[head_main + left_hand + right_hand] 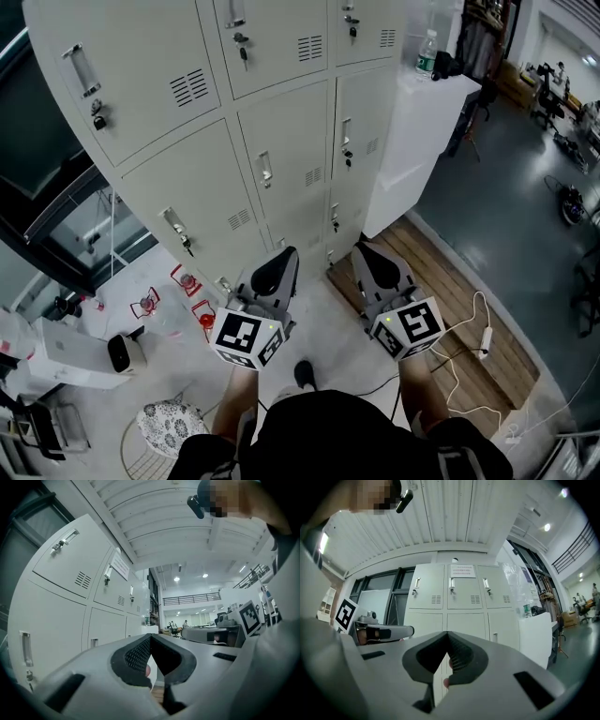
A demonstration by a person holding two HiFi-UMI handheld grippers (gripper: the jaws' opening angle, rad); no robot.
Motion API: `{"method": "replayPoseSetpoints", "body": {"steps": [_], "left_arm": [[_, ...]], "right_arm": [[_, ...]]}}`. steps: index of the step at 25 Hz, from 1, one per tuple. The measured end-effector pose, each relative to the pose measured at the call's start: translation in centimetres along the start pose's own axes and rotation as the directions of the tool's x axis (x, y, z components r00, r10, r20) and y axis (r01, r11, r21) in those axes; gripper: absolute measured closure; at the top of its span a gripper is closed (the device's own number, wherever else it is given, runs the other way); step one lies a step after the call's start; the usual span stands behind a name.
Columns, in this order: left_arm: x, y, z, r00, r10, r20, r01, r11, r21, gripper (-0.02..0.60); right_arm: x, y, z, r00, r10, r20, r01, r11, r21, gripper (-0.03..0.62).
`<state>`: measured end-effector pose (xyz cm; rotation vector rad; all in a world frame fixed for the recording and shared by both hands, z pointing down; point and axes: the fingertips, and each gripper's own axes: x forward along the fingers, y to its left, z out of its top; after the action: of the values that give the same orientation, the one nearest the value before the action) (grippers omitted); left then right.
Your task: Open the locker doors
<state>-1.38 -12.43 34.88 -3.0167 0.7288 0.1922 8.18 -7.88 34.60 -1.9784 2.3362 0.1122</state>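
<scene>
The lockers fill the upper left and middle of the head view. Every door that shows is shut, and small keys hang from some of the locks. The left gripper sits in the lower middle of the frame, and the right gripper sits just to its right. Both point up the frame at the lockers but do not touch them. In each gripper view the two fingers are pressed together at the tips, with nothing held between them. A white cabinet stands at the right side of the lockers with a bottle on top. A wooden board lies on the floor at the lower right
</scene>
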Motion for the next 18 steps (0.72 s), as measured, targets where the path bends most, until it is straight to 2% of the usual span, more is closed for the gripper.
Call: {"method": "replayPoseSetpoints", "body": {"steps": [10,18], "left_arm": [[2.4,7.3,3.0,0.999,-0.021,0.040,0.019,0.998,0.054,0.565],[3.2,10.1,5.2,0.996,-0.040,0.075,0.032,0.995,0.098,0.565]], "right_arm": [[8.3,0.7,2.6,0.997,0.057,0.059,-0.058,0.998,0.001,0.589],[12.1,1.6,4.1,0.994,0.086,0.065,-0.086,0.996,-0.011,0.589]]}}
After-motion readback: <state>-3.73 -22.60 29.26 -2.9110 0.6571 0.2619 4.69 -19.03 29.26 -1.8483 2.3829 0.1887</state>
